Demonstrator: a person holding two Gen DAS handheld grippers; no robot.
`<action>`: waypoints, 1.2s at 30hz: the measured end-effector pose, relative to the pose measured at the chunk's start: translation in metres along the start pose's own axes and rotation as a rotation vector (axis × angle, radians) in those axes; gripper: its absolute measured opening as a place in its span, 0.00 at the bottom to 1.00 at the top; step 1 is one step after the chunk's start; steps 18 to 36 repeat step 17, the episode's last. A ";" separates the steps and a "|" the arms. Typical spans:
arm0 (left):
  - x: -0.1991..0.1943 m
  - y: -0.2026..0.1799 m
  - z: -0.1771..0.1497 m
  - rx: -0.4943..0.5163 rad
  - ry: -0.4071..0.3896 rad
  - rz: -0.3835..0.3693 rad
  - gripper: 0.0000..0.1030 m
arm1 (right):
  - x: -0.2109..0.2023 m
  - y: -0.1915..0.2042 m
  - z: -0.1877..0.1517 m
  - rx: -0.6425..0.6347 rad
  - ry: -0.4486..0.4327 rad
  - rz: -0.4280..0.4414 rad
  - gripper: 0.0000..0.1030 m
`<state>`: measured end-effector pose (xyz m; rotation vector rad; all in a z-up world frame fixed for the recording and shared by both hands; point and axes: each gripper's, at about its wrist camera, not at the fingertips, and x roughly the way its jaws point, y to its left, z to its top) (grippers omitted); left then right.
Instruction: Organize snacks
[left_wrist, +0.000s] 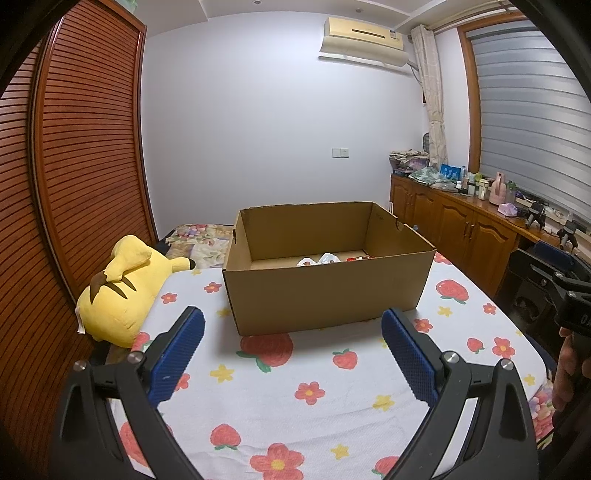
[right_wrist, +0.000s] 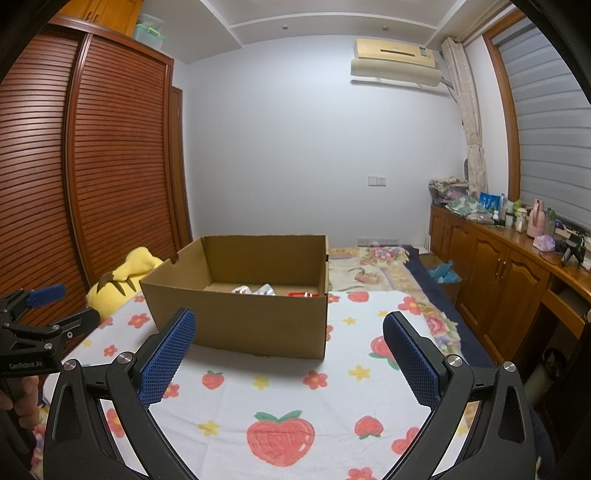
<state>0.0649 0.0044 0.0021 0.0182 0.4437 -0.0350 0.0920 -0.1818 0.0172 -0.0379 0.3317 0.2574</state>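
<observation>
Cardboard box stands open-topped on the strawberry-print cloth of the bed, at twelve o'clock from both grippers; snacks lie on its floor toward the far wall, a white wrapper beside a red one; their number cannot be told, the near wall hiding most of the floor.

Left gripper hovers over the cloth short of the box, fingers spread wide and bare; right gripper stands likewise, fingers parted, nothing between them; each shows at the other view's edge, held in a hand.

No loose snack shows on the cloth in either view; a yellow plush lies at ten o'clock of the box, just beside it, off the cloth's edge.

Judgement: packing appears far advanced or complete, since every visible snack sits inside the box; what may remain is any item outside the frames, and perhaps tidying the contents; neither can be confirmed from here.
</observation>
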 end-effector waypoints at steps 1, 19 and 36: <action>0.000 -0.001 0.000 0.000 -0.001 0.001 0.95 | 0.000 0.000 0.000 -0.001 -0.001 0.000 1.00; 0.000 -0.001 0.000 0.002 -0.004 0.003 0.95 | 0.000 0.000 0.000 -0.001 -0.002 0.000 1.00; 0.000 -0.001 0.000 0.002 -0.004 0.003 0.95 | 0.000 0.000 0.000 -0.001 -0.002 0.000 1.00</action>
